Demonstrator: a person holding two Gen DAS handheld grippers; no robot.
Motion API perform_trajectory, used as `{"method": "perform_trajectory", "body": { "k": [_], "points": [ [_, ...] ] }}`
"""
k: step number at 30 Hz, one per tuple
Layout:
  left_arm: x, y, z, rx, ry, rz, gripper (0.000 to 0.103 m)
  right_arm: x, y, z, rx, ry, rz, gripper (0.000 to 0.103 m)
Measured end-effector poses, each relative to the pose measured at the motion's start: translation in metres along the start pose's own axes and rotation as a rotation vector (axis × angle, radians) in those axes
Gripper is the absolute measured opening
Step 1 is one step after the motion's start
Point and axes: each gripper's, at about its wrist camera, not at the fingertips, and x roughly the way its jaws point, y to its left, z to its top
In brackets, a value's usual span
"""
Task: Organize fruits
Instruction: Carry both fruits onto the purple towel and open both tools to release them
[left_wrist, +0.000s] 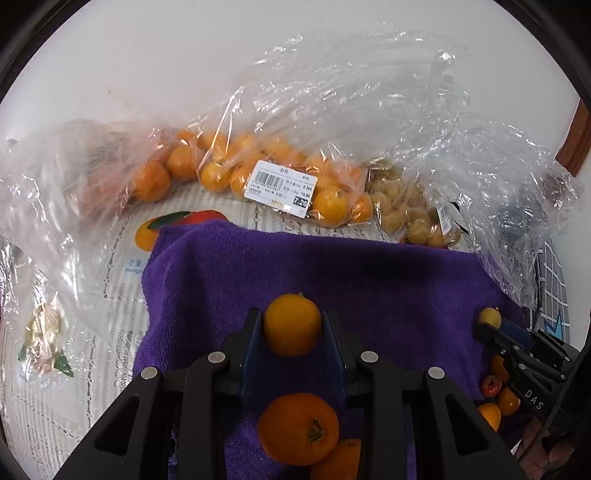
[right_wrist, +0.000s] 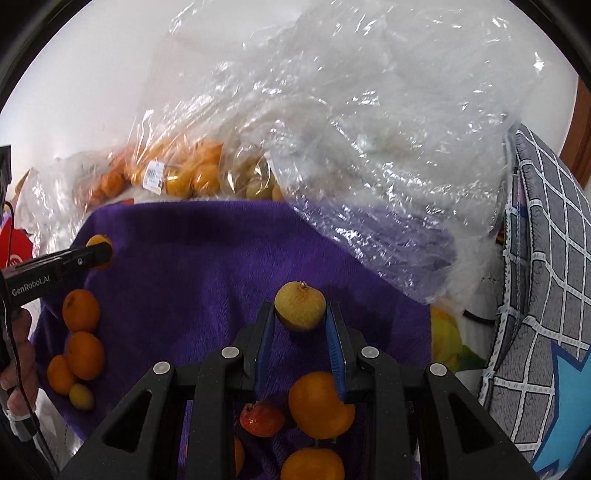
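My left gripper (left_wrist: 292, 325) is shut on a small orange (left_wrist: 291, 323), held over the purple towel (left_wrist: 388, 280). It also shows at the left of the right wrist view (right_wrist: 99, 252). My right gripper (right_wrist: 300, 314) is shut on a yellow-green round fruit (right_wrist: 300, 305) above the towel (right_wrist: 192, 251); it appears in the left wrist view (left_wrist: 489, 321). Loose oranges lie on the towel below each gripper (left_wrist: 297, 428) (right_wrist: 319, 404), with a small red fruit (right_wrist: 261, 419) and a group of oranges at the left (right_wrist: 83, 350).
Clear plastic bags of oranges (left_wrist: 229, 166) and yellowish fruits (left_wrist: 410, 206) lie behind the towel against the white wall. A large crumpled plastic bag (right_wrist: 369, 155) covers the towel's far right. A grey checked cushion (right_wrist: 546, 277) stands at the right.
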Motion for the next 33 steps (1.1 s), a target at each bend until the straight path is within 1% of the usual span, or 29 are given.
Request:
{"method": "perform_trajectory", "body": {
  "k": [4, 9, 12, 14, 15, 16, 18, 20, 22, 24, 27, 28, 31, 33],
  "points": [
    [0.005, -0.002, -0.002, 0.011, 0.024, 0.005, 0.031, 0.003, 0.003, -0.001, -0.014, 0.021, -0.012, 0.028],
    [0.005, -0.006, -0.003, 0.033, 0.024, 0.018, 0.032, 0.005, 0.005, -0.001, -0.003, 0.027, -0.01, 0.029],
    [0.007, -0.01, -0.002, 0.059, 0.04, 0.024, 0.044, 0.0, 0.004, 0.0, 0.014, 0.033, -0.004, 0.034],
    [0.004, -0.014, -0.002, 0.074, 0.035, 0.03, 0.044, -0.009, 0.006, -0.001, 0.021, 0.021, 0.015, 0.043],
    [0.001, -0.016, -0.001, 0.079, 0.031, 0.033, 0.045, -0.018, 0.01, -0.002, 0.014, 0.011, 0.024, 0.045],
    [-0.004, -0.019, 0.0, 0.088, 0.02, 0.036, 0.049, -0.026, 0.012, -0.003, 0.005, 0.001, 0.025, 0.049],
    [-0.02, -0.025, 0.001, 0.109, -0.008, 0.024, 0.051, -0.049, 0.02, -0.005, -0.019, -0.035, 0.019, 0.055],
    [-0.033, -0.031, 0.001, 0.138, -0.029, 0.014, 0.052, -0.072, 0.027, -0.008, -0.032, -0.067, 0.015, 0.062],
    [-0.052, -0.038, 0.0, 0.165, -0.059, 0.017, 0.052, -0.096, 0.033, -0.013, -0.031, -0.096, 0.006, 0.066],
    [-0.072, -0.041, -0.003, 0.163, -0.087, 0.022, 0.052, -0.118, 0.035, -0.02, -0.024, -0.115, -0.007, 0.067],
    [-0.106, -0.037, -0.02, 0.144, -0.134, -0.01, 0.059, -0.158, 0.036, -0.034, -0.017, -0.146, -0.03, 0.068],
    [-0.113, -0.037, -0.026, 0.143, -0.142, -0.01, 0.06, -0.168, 0.034, -0.039, -0.015, -0.153, -0.035, 0.069],
    [-0.136, -0.038, -0.05, 0.149, -0.165, 0.021, 0.06, -0.193, 0.032, -0.055, 0.004, -0.163, -0.033, 0.069],
    [-0.15, -0.036, -0.064, 0.139, -0.18, 0.028, 0.063, -0.207, 0.033, -0.069, 0.015, -0.171, -0.035, 0.069]
  ]
}}
